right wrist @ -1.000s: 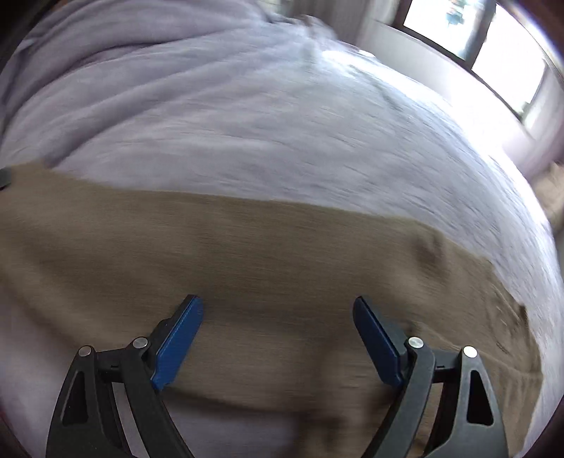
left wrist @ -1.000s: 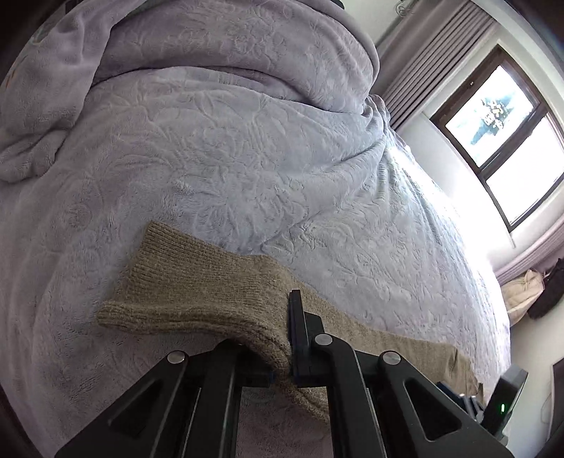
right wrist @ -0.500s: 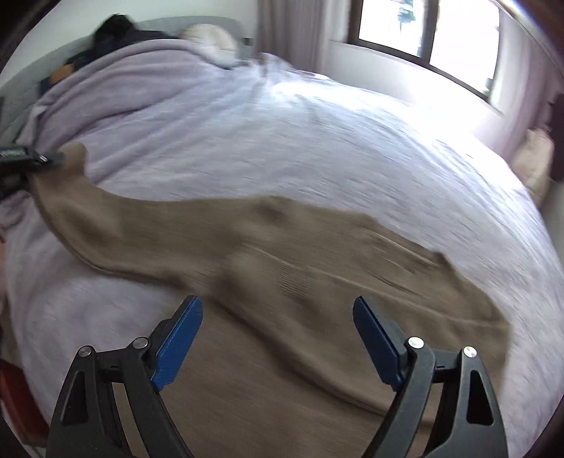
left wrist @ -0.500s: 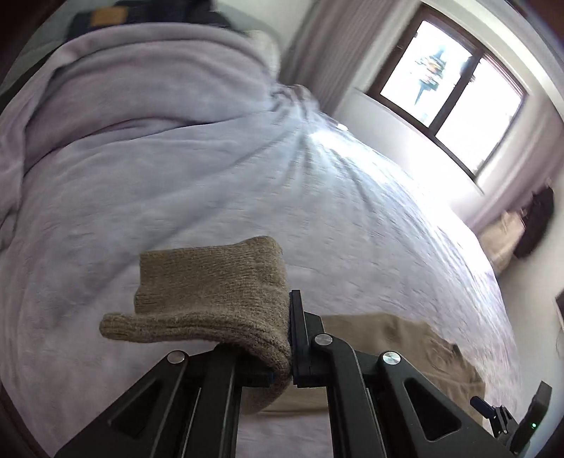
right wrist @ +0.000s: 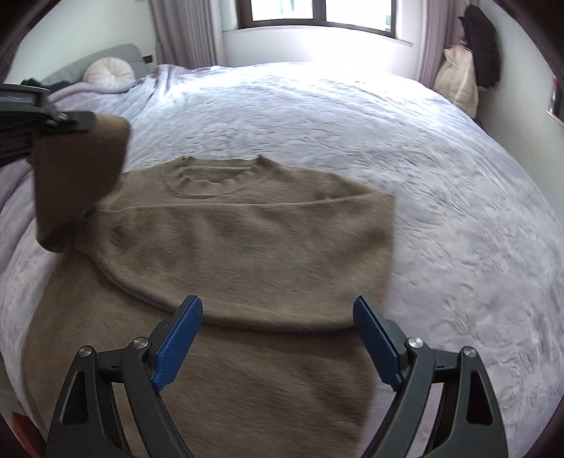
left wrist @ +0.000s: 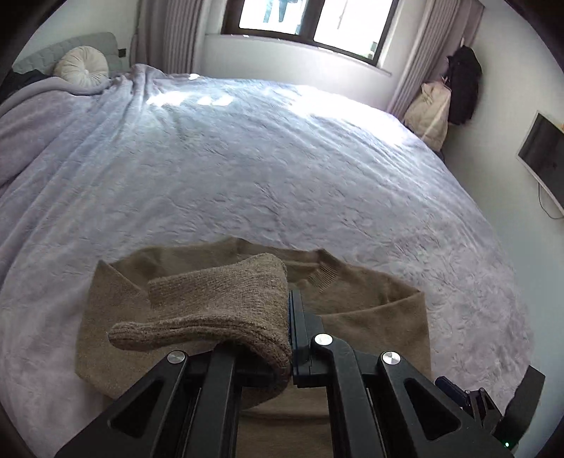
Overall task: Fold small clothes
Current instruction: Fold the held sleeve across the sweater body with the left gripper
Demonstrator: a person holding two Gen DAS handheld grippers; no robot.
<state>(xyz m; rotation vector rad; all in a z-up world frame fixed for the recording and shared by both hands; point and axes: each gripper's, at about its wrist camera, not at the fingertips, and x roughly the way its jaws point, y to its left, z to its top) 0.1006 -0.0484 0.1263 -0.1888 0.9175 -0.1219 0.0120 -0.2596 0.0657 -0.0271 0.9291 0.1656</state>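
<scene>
A tan knit sweater (right wrist: 246, 239) lies flat on the lilac bedspread (right wrist: 352, 116), collar toward the window, one sleeve folded across its chest. My left gripper (left wrist: 287, 338) is shut on the other sleeve's cuff (left wrist: 218, 306) and holds it lifted above the sweater body (left wrist: 370, 310). In the right wrist view that gripper (right wrist: 60, 119) is at the far left with the sleeve (right wrist: 77, 176) hanging from it. My right gripper (right wrist: 278, 338) is open and empty, hovering over the sweater's lower part.
The bedspread (left wrist: 264, 158) covers a wide bed. A round cushion (left wrist: 83, 65) and headboard lie at the back left. Bags (left wrist: 430, 109) hang by the curtain at right, below the window (left wrist: 310, 21). A wall screen (left wrist: 543, 151) is at far right.
My left gripper has lifted the sleeve cuff off the bed and swung it round over the sweater body. My right gripper stayed open and pulled back, so the whole sweater shows.
</scene>
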